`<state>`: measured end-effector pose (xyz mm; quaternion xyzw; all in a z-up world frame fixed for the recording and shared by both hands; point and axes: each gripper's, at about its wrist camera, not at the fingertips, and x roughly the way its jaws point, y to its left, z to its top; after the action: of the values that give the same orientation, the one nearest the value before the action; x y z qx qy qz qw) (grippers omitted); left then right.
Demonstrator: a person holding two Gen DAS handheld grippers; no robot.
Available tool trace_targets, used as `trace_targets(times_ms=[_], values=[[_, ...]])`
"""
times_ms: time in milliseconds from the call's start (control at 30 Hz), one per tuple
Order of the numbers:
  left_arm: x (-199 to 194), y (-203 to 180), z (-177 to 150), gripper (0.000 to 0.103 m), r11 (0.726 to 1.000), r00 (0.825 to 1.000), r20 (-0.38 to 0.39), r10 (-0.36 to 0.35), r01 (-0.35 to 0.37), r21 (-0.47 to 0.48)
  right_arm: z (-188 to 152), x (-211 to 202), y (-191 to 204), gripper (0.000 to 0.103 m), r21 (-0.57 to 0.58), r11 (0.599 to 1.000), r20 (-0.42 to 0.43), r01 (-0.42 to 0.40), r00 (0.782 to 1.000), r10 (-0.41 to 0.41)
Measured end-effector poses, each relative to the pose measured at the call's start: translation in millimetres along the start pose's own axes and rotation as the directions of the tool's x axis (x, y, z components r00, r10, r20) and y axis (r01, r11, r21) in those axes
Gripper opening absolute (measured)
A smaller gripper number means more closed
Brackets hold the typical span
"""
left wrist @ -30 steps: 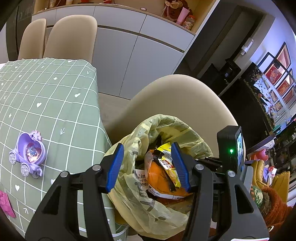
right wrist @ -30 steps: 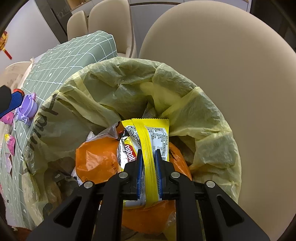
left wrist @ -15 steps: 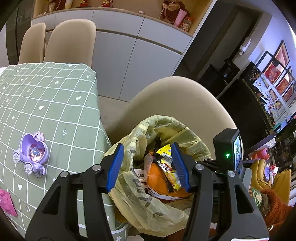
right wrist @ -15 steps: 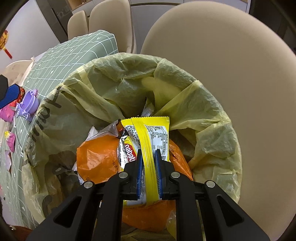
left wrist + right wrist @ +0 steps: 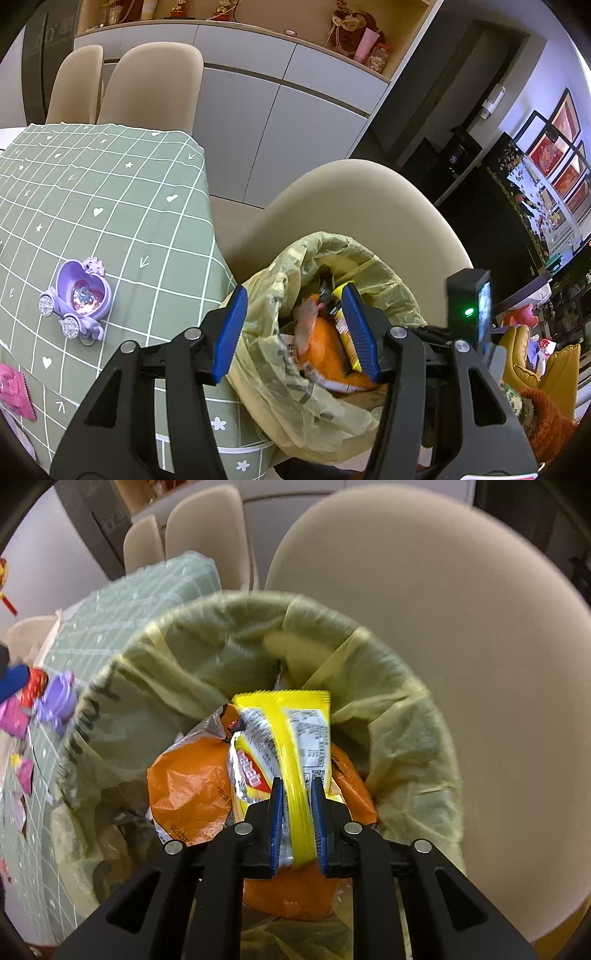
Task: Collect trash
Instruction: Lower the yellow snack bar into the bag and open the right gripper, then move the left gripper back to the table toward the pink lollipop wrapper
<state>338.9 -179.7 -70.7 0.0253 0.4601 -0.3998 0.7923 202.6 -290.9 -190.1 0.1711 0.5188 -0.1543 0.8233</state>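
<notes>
1. Green checked tablecloth (image 5: 110, 192) borders a bin lined with a yellow bag (image 5: 399, 716).
2. Inside lie an orange packet (image 5: 184, 786) and a yellow wrapper (image 5: 295, 723).
3. Right gripper (image 5: 297, 819), jaws opening, straddles the wrapper.
4. Left gripper (image 5: 295, 332) hangs half open, empty.

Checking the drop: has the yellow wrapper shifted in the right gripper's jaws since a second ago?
Yes. The yellow wrapper sits looser between the opening jaws of the right gripper, still over the orange bag.
</notes>
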Motion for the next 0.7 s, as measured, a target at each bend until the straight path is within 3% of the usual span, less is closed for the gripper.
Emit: trace_targets(times_ms=[133, 400, 700], values=[[-6.1, 12.1, -9.4, 0.051, 1.0, 1.0, -0.012, 0.006, -0.006, -0.022, -1.4, -17.8, -2.8, 0.019, 0.023, 1.0, 0.059, 0.017, 0.998, -0.018], [-24.8, 38.5, -26.3, 0.052, 0.998, 0.999, -0.022, 0.041, -0.042, -0.042, -5.8, -35.2, 4.7, 0.048, 0.019, 0.999, 0.1, 0.029, 0.994, -0.031], [-43.0, 80.3, -44.5, 0.052, 0.993, 0.998, -0.01, 0.057, -0.058, -0.104, -6.7, -43.0, 30.9, 0.048, -0.038, 0.997, 0.077, 0.065, 0.995, -0.062]])
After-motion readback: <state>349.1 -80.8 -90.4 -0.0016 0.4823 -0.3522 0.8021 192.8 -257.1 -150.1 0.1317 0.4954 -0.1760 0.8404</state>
